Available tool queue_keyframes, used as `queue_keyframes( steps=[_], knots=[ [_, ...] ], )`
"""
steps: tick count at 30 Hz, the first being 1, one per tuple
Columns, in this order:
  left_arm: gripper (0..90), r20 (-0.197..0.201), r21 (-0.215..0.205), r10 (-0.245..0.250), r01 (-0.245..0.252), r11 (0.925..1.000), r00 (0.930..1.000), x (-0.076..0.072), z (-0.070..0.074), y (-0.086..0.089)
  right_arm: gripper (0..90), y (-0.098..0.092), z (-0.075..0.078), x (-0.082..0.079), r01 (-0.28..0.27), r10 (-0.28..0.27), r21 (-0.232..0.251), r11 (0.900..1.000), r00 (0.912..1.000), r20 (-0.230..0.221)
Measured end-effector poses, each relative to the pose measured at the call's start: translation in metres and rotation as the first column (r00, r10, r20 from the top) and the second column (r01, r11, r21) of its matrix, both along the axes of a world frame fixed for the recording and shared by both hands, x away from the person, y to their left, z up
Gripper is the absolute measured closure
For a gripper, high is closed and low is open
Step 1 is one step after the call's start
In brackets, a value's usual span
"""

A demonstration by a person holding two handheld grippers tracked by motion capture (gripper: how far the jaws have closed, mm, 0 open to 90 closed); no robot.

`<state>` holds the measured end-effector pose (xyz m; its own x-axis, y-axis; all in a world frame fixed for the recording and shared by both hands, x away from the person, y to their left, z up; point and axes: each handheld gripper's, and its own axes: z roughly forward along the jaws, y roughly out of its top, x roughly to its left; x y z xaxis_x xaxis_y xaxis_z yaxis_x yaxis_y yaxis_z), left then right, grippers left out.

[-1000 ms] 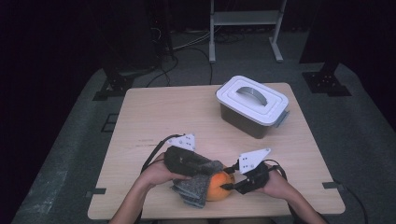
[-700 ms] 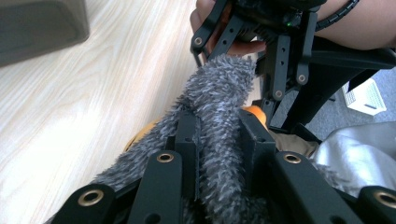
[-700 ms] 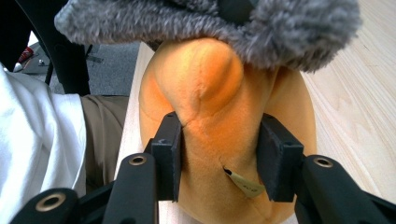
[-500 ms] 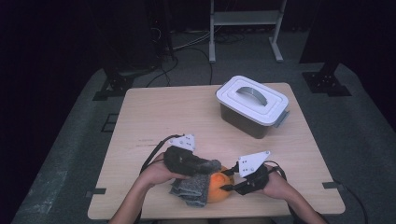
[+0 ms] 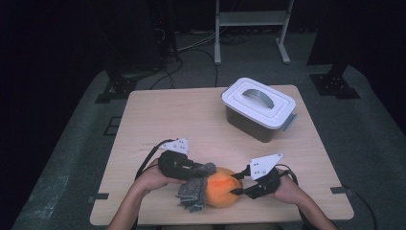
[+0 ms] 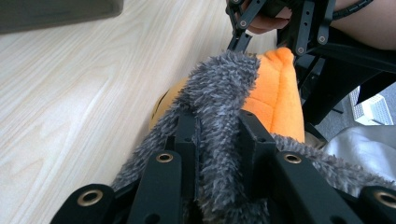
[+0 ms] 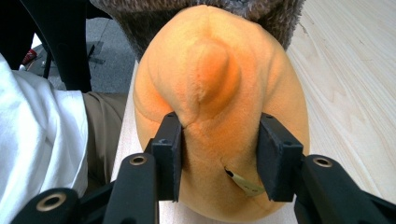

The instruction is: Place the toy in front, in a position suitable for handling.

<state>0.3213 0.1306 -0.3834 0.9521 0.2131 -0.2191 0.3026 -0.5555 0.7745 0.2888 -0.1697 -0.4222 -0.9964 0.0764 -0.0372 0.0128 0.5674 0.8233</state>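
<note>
An orange plush toy (image 5: 222, 188) lies near the table's front edge, partly wrapped in a grey furry cover (image 5: 192, 192). My left gripper (image 5: 205, 171) comes in from the left and is shut on a fold of that grey fur (image 6: 224, 84), with the orange plush (image 6: 275, 93) just beyond it. My right gripper (image 5: 238, 185) comes in from the right. Its jaws have just been closing, and its pads press into the sides of the orange plush (image 7: 210, 70). The grey fur (image 7: 275, 14) covers the plush's far end.
A grey box with a white handled lid (image 5: 258, 103) stands at the back right of the wooden table (image 5: 182, 115). The toy lies close to the table's front edge, above the person's lap. Dark stands and cables are on the floor behind.
My left gripper has shifted slightly to the left with the grey fur in it. The right hand and the plush have stayed put.
</note>
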Motion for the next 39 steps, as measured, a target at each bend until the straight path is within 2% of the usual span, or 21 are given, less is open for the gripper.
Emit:
queue_keyframes(
  steps=[4, 7, 9, 12, 17, 21, 24, 27, 34, 39],
  knots=[
    [72.0, 0.001, 0.006, 0.007, -0.007, 1.0000, 1.0000, 0.001, -0.001, 0.001, 55.2, 0.000, 0.000, 0.000, 0.000, 0.000, -0.001, 1.000, 1.0000, 0.001],
    [72.0, -0.005, -0.009, 0.016, -0.016, 0.9998, 0.9999, 0.003, -0.001, 0.002, 55.2, -0.001, 0.000, 0.001, 0.006, -0.006, 0.001, 1.000, 1.0000, 0.001],
    [72.0, 0.005, -0.019, -0.002, 0.002, 0.9998, 1.0000, 0.000, 0.002, -0.003, 55.3, -0.001, 0.000, 0.001, 0.010, -0.010, 0.002, 1.000, 0.9999, -0.003],
    [72.0, 0.028, 0.000, -0.031, 0.031, 0.9995, 0.9991, -0.001, 0.007, -0.016, 55.7, 0.001, 0.001, 0.001, 0.004, -0.004, -0.009, 1.000, 1.0000, 0.008],
    [71.9, 0.033, -0.018, -0.062, 0.063, 0.9979, 0.9975, 0.001, 0.012, -0.036, 55.9, 0.003, 0.001, 0.000, 0.003, -0.003, -0.009, 1.000, 0.9999, 0.015],
    [72.0, 0.046, -0.009, -0.070, 0.070, 0.9975, 0.9965, 0.003, 0.013, -0.043, 56.4, -0.001, 0.001, 0.001, 0.010, -0.010, -0.017, 1.000, 0.9999, 0.003],
    [71.9, 0.046, -0.004, -0.060, 0.060, 0.9982, 0.9971, 0.003, 0.012, -0.040, 57.2, -0.005, 0.000, 0.004, 0.022, -0.022, -0.008, 1.000, 0.9997, -0.005],
    [71.9, 0.045, -0.010, -0.041, 0.042, 0.9991, 0.9982, 0.003, 0.009, -0.029, 57.9, -0.009, -0.001, 0.007, 0.033, -0.033, 0.004, 0.999, 0.9992, -0.022],
    [71.9, 0.020, -0.050, 0.011, -0.010, 0.9987, 0.9997, 0.001, 0.002, -0.003, 57.9, -0.016, -0.003, 0.015, 0.058, -0.056, 0.025, 0.998, 0.9969, -0.056],
    [72.0, 0.022, -0.069, 0.027, -0.025, 0.9973, 0.9994, -0.001, 0.004, 0.006, 57.9, -0.020, -0.004, 0.020, 0.083, -0.079, 0.040, 0.996, 0.9929, -0.089]
  ],
)
